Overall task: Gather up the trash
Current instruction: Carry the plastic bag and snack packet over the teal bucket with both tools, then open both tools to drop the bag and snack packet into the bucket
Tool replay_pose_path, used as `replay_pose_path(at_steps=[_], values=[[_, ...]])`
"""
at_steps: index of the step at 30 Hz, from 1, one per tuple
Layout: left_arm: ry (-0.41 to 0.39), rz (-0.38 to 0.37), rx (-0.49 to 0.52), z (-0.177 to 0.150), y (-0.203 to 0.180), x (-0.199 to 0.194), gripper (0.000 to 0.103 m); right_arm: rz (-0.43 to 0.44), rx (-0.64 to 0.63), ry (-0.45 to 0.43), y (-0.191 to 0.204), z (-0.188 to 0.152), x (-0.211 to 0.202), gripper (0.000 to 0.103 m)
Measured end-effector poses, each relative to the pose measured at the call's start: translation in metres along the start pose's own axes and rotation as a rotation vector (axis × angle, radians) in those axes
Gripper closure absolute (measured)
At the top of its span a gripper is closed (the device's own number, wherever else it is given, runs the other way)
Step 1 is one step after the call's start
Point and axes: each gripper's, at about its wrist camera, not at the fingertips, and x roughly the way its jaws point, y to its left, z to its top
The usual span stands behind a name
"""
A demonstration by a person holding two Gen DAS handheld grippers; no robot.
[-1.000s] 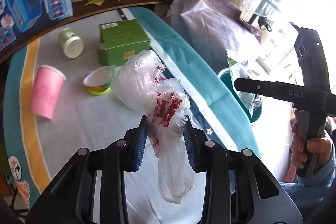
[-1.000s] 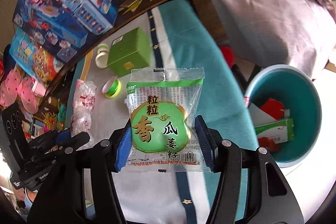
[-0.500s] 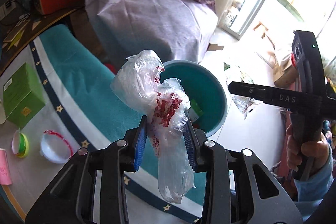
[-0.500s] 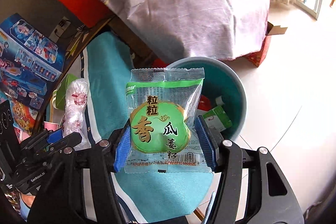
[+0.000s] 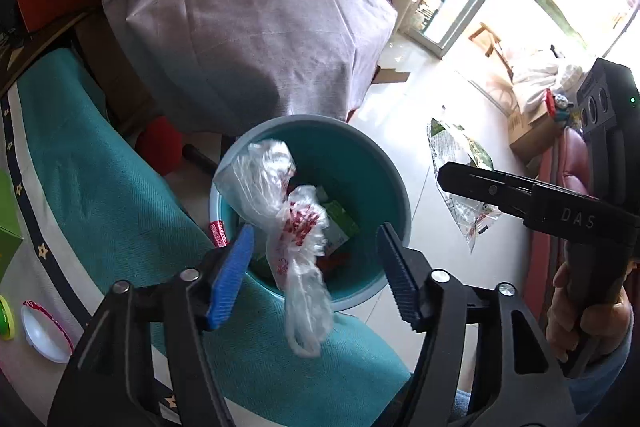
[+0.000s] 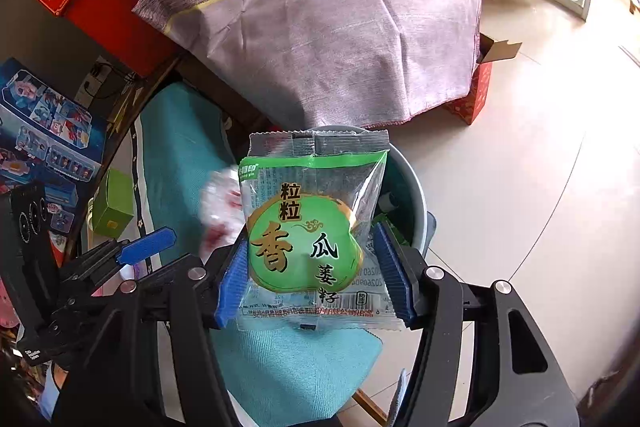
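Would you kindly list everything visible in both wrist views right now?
plastic bag: 1, clear with red print, between the open left pads above the bin
snack packet: 1, green, clamped in the right claw
bin: 1, teal, on the floor, trash inside
tablecloth: 1, teal and white, on the table
grey cloth cover: 1, behind the bin
green box: 1, on the table
small bowl: 1, white, table edge
left claw: open
right claw: shut on the packet
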Motion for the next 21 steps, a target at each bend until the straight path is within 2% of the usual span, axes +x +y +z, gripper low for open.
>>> replay_pose_path(at_steps=[3,5,12,14,16,19,21], values=[[0.013,-0.003,-0.014,0.0,0.003,0.003,0.016,-0.005,-0.004,0.016,0.0,0.001,0.006,0.046],[0.014,0.01,-0.022,-0.003,0.008,0.002,0.013,-0.005,-0.005,0.025,0.001,0.002,0.01,0.046],[0.047,0.024,-0.032,-0.015,0.017,0.001,0.012,-0.012,-0.027,0.053,0.011,0.004,0.023,0.045],[0.048,0.033,-0.025,-0.018,0.018,0.0,0.012,-0.018,-0.039,0.062,0.015,0.004,0.028,0.039],[0.047,0.034,-0.022,-0.02,0.019,-0.001,0.012,-0.029,-0.062,0.072,0.021,0.003,0.032,0.037],[0.046,0.038,-0.014,-0.023,0.019,-0.002,0.012,-0.042,-0.065,0.086,0.026,0.002,0.038,0.026],[0.047,0.044,-0.008,-0.025,0.02,-0.003,0.012,-0.052,-0.059,0.091,0.027,0.0,0.04,0.026]])
